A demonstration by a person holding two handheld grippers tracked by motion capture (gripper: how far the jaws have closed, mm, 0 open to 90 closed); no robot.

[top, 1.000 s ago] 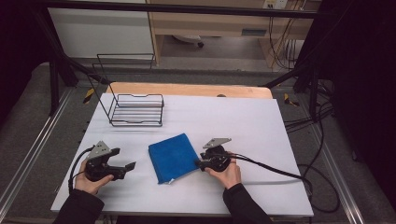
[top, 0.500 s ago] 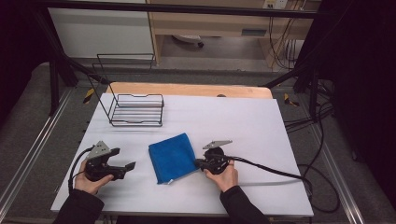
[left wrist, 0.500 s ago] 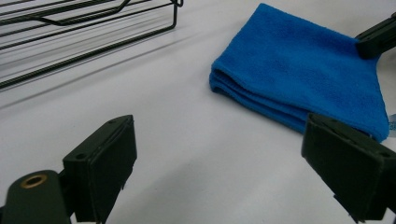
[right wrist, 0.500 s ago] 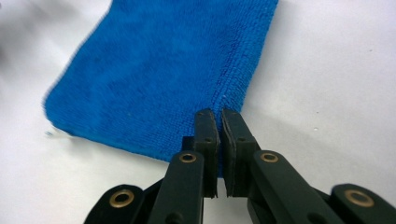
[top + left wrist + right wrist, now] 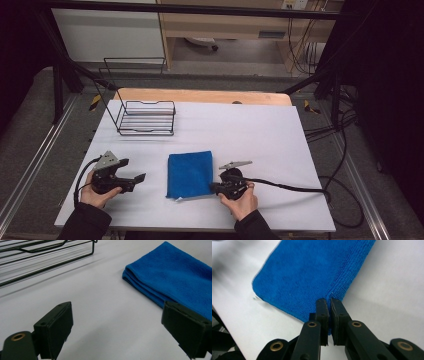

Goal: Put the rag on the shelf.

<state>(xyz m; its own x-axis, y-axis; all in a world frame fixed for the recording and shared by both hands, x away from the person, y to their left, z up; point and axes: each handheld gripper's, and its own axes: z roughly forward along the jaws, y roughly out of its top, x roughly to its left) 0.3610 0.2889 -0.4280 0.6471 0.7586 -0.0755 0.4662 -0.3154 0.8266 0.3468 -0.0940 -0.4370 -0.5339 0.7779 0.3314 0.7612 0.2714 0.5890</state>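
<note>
Right gripper (image 5: 329, 305) just closed, clamped on near corner of folded blue microfiber cloth (image 5: 189, 174). Left gripper (image 5: 117, 327) jaws apart above white counter (image 5: 260, 135), near wire basket (image 5: 146, 119). No legible writing.

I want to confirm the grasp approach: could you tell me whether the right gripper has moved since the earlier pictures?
Yes. The right gripper has shifted toward the table's near edge.

Black wire rack (image 5: 146, 118) at far left of white table (image 5: 260, 135); wooden board (image 5: 200, 96) behind it
</note>
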